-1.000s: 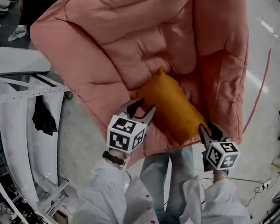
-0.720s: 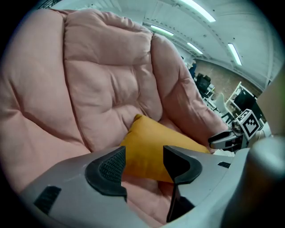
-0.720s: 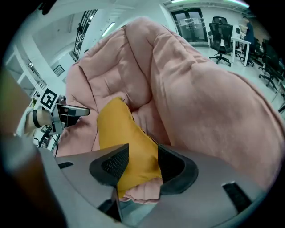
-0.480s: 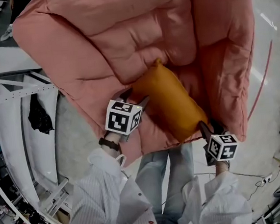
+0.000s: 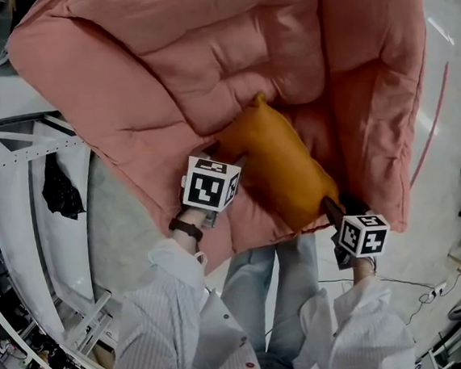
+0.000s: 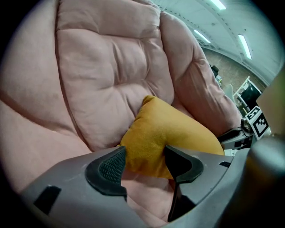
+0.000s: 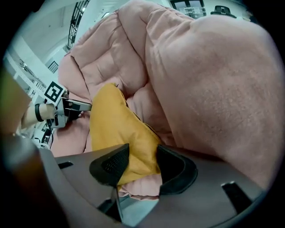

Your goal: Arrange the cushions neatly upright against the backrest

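Observation:
An orange cushion (image 5: pixel 282 170) lies slanted on the seat of a big pink padded chair (image 5: pixel 226 50), one corner up near the backrest. My left gripper (image 5: pixel 226 157) is at the cushion's left end. Its jaws are opening, and in the left gripper view (image 6: pixel 144 160) the cushion's (image 6: pixel 169 129) lower corner lies between them. My right gripper (image 5: pixel 336 207) is at the cushion's near right corner. In the right gripper view (image 7: pixel 142 162) its jaws stand wide, with the cushion's (image 7: pixel 113 124) corner between them.
The chair's thick armrest (image 7: pixel 213 80) rises right of the cushion. A white metal frame (image 5: pixel 17 159) with a black object (image 5: pixel 56 188) on it stands at the left. The person's legs (image 5: pixel 264 282) are at the seat's front edge. Cables lie on the floor at the lower right.
My left gripper has moved up and right from beside the seat's front edge to the cushion's left end. The right gripper has stayed at the near right corner.

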A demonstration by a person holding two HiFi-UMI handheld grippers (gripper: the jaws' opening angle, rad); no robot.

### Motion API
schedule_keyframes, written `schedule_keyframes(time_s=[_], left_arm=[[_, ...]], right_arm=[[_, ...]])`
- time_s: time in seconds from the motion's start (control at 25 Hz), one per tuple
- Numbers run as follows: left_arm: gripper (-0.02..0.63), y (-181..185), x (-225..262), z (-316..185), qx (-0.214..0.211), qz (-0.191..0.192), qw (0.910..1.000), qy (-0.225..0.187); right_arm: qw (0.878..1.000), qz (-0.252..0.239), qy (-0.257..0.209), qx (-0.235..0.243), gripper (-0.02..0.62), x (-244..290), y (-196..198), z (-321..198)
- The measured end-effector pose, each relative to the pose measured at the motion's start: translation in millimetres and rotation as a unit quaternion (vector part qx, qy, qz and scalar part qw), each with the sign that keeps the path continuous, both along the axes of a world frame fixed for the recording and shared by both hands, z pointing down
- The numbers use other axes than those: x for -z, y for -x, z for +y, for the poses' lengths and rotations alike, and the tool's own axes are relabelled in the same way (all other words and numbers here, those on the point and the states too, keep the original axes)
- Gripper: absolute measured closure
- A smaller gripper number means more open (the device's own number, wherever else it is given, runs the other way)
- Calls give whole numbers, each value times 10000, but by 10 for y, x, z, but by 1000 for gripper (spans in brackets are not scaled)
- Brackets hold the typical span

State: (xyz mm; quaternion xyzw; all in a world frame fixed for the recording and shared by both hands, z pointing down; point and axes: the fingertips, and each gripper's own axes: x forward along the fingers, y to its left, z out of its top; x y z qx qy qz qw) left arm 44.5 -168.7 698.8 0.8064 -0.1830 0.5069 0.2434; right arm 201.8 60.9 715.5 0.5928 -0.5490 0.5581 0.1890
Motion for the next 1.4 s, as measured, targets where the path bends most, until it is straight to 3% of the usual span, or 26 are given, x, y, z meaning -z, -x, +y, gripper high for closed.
schedule_keyframes(time_s=[0.24, 0.48, 0.64, 1.4], left_arm=[[358, -42, -90, 37, 47, -62, 9997, 230], [485, -49, -132, 82, -52, -26, 9995, 299], [523, -73, -122, 107, -47, -9, 9994, 341], [541, -50, -24, 96, 224, 175, 9988, 405]], right_arm=[[9998, -193, -15, -5, 426, -58, 15, -18], [9995, -271, 60, 148, 522, -73, 100, -74], [9994, -215, 123, 230, 545, -50, 96, -70], [9996, 153, 172, 186, 572, 116, 87, -93]])
